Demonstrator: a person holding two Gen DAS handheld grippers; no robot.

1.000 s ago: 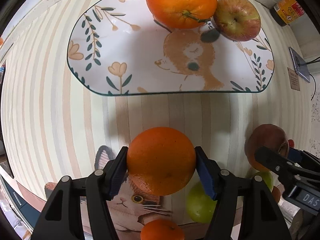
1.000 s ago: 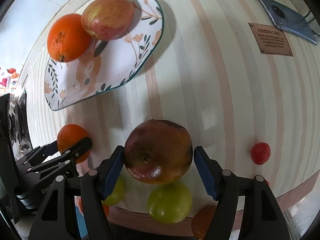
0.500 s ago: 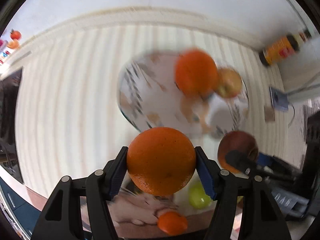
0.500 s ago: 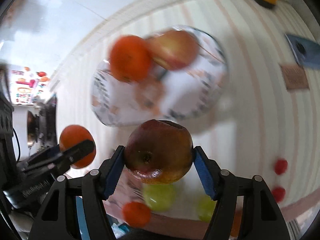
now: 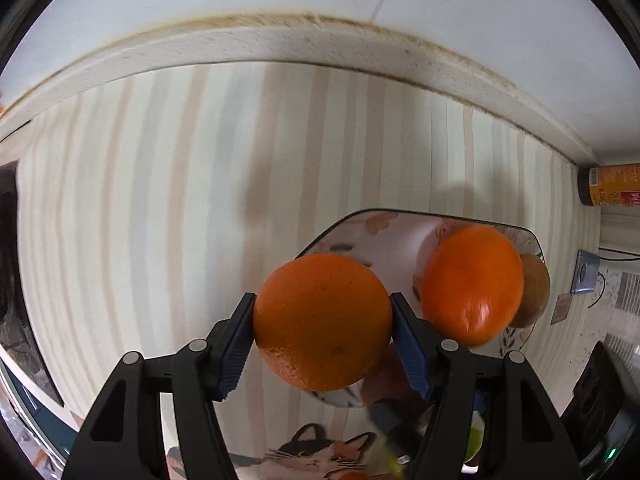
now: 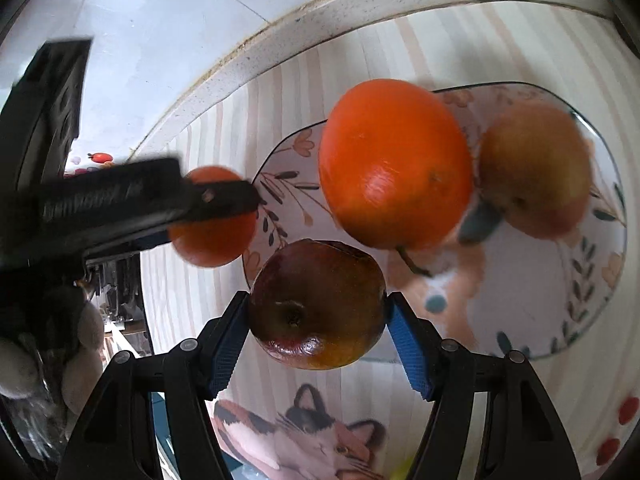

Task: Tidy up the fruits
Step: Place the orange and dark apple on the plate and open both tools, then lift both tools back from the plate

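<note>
My left gripper (image 5: 322, 334) is shut on an orange (image 5: 322, 320) and holds it in the air at the left edge of the floral plate (image 5: 384, 232). My right gripper (image 6: 318, 330) is shut on a dark red apple (image 6: 318, 306) and holds it above the plate's (image 6: 560, 320) near left edge. On the plate lie a second orange (image 6: 394, 164) and a yellow-red apple (image 6: 534, 168); both also show in the left wrist view, the orange (image 5: 472, 284) in front of the apple (image 5: 534, 292). The left gripper with its orange (image 6: 212, 232) shows at the left of the right wrist view.
A cat-print mat (image 6: 304, 436) lies in front of the plate, with a green fruit (image 5: 474, 444) on it. Small red fruits (image 6: 628, 410) lie at the right. An orange-labelled bottle (image 5: 608, 184) and a phone (image 5: 586, 276) stand far right. The white wall edge (image 5: 280, 44) runs behind.
Both grippers have lifted and moved forward from the cat mat to the plate, each still holding its fruit. The plate's orange and apple now appear much closer.
</note>
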